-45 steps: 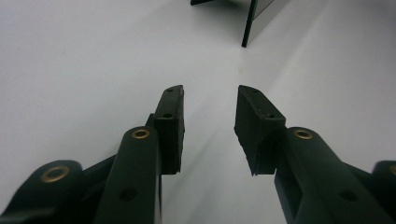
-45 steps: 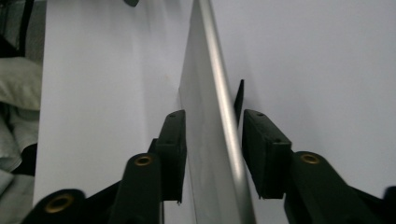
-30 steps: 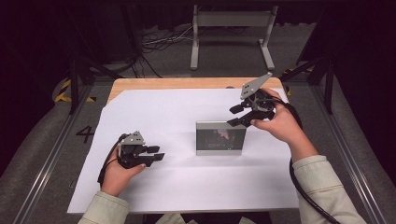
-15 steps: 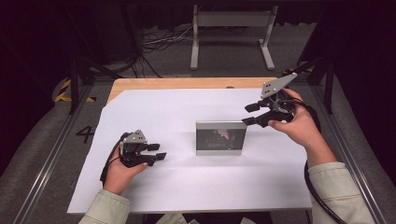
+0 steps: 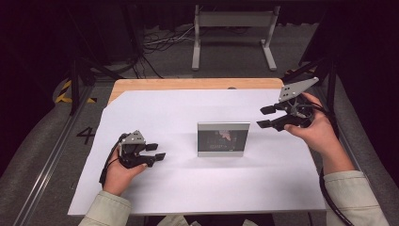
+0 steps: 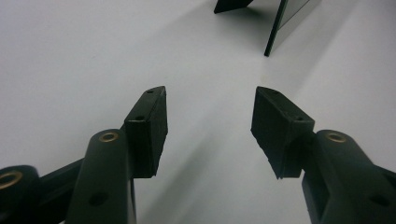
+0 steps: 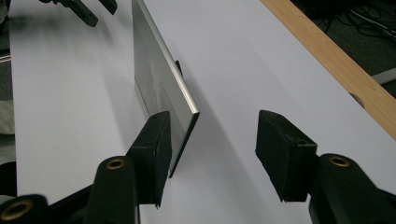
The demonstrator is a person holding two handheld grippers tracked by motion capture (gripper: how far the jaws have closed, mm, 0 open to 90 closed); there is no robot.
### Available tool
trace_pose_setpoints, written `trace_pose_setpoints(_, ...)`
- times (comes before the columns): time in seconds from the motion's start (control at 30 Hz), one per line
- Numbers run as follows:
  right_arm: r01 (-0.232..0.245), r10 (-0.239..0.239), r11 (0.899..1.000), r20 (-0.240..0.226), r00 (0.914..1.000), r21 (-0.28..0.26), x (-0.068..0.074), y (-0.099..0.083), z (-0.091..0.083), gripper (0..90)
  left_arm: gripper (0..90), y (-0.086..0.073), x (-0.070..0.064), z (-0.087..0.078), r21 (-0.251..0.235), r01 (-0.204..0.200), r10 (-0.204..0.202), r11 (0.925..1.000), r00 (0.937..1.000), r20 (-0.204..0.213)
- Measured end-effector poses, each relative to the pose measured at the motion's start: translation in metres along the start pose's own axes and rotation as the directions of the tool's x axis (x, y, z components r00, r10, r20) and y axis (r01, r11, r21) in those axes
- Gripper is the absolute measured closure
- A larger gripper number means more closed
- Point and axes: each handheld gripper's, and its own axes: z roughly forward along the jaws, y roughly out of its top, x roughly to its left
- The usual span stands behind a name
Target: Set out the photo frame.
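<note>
A silver-framed picture frame (image 5: 223, 139) stands upright at the middle of the white table sheet (image 5: 188, 183). My left gripper (image 5: 155, 151) rests low on the sheet to the frame's left, open with nothing between its jaws; its own view (image 6: 210, 116) has the frame's edge (image 6: 275, 28) far ahead. My right gripper (image 5: 266, 117) is held above the table to the frame's right, open and empty. In the right gripper view (image 7: 212, 140) the frame (image 7: 159, 74) stands edge-on just ahead of the left jaw, apart from it.
The wooden table edge (image 5: 188, 84) runs along the back beyond the sheet. A white metal stand (image 5: 234, 33) and cables (image 5: 160, 44) lie on the floor behind. Bare sheet surrounds the frame on all sides.
My right gripper has moved to the right and slightly back, away from the frame's top right corner. The left gripper has stayed nearly in place.
</note>
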Motion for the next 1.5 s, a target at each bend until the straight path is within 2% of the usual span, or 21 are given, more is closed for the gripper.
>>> trace_pose_setpoints(0.07,-0.009,0.009,1.000,0.005,0.9999,-0.009,0.001,-0.004,-0.002,45.9,46.2,0.001,0.001,0.000,-0.005,-0.013,0.013,0.9999,0.9999,-0.004)
trace_pose_setpoints(0.17,-0.043,0.043,0.998,0.011,0.9990,-0.047,0.001,-0.013,-0.004,46.5,46.2,0.001,0.000,0.000,-0.009,-0.010,0.010,0.9999,0.9999,-0.005)
trace_pose_setpoints(0.33,-0.061,0.061,0.996,0.008,0.9981,-0.065,0.001,-0.024,-0.002,47.1,46.2,0.000,0.001,-0.002,-0.015,-0.014,0.014,0.9998,0.9998,-0.011)
trace_pose_setpoints(0.57,-0.084,0.086,0.994,0.027,0.9959,-0.066,-0.001,-0.039,-0.003,47.0,46.2,0.000,0.001,-0.002,-0.019,-0.005,0.004,0.9998,0.9998,-0.021)
trace_pose_setpoints(0.63,-0.091,0.093,0.994,0.030,0.9952,-0.066,-0.001,-0.042,-0.003,46.9,46.1,0.001,0.002,-0.003,-0.025,-0.013,0.012,0.9996,0.9996,-0.027)
trace_pose_setpoints(0.8,-0.102,0.104,0.993,0.032,0.9941,-0.059,-0.001,-0.050,0.000,46.7,46.0,0.000,0.002,-0.004,-0.032,0.003,-0.004,0.9995,0.9993,-0.036)
trace_pose_setpoints(0.9,-0.106,0.108,0.993,0.037,0.9934,-0.054,-0.002,-0.054,0.000,46.5,45.5,0.000,0.003,-0.005,-0.033,0.002,-0.004,0.9995,0.9992,-0.040)
trace_pose_setpoints(0.97,-0.112,0.114,0.992,0.040,0.9927,-0.051,-0.002,-0.058,0.001,46.4,45.3,0.000,0.005,-0.005,-0.038,-0.012,0.010,0.9992,0.9985,-0.054)
trace_pose_setpoints(1.07,-0.121,0.123,0.992,0.047,0.9913,-0.047,-0.003,-0.064,0.002,46.5,45.1,0.000,0.005,-0.006,-0.042,0.000,-0.002,0.9991,0.9986,-0.053)
trace_pose_setpoints(1.2,-0.140,0.142,0.990,0.067,0.9876,-0.034,-0.003,-0.076,0.006,47.3,45.0,0.000,0.005,-0.007,-0.050,0.002,-0.005,0.9987,0.9983,-0.057)
trace_pose_setpoints(1.33,-0.169,0.172,0.985,0.087,0.9812,-0.046,-0.003,-0.088,0.009,47.8,44.9,0.000,0.005,-0.006,-0.051,-0.001,-0.002,0.9987,0.9978,-0.066)
trace_pose_setpoints(1.5,-0.197,0.201,0.979,0.087,0.9757,-0.056,-0.004,-0.100,0.011,47.4,44.7,0.000,0.005,-0.005,-0.051,0.001,-0.004,0.9987,0.9979,-0.064)
